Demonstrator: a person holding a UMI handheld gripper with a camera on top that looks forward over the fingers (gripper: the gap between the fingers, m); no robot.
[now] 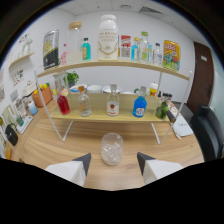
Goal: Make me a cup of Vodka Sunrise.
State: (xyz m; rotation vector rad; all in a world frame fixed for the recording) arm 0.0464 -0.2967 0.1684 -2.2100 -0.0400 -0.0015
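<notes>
One gripper view only: jaws (113,161) spreading wide, holding nothing, hovering over the tabletop (50,145). Glass of ice (112,148) standing just ahead, between the fingertips, well clear of both. Clear bottle with red label (113,101), likely the vodka, waiting mid lower shelf (95,117), red bottle (63,102) leftward. Reaching over risking clipping the glass, tipping it; crowded neighbours risking a knocked blue bottle (139,106).

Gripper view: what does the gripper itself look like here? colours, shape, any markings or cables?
The gripper shows two fingers: each a white, blocky body ending in a dark, wedge-shaped tip pointing inward. A black housing fills the view beneath them. No markings, cables, sleeve or hand are visible.
</notes>
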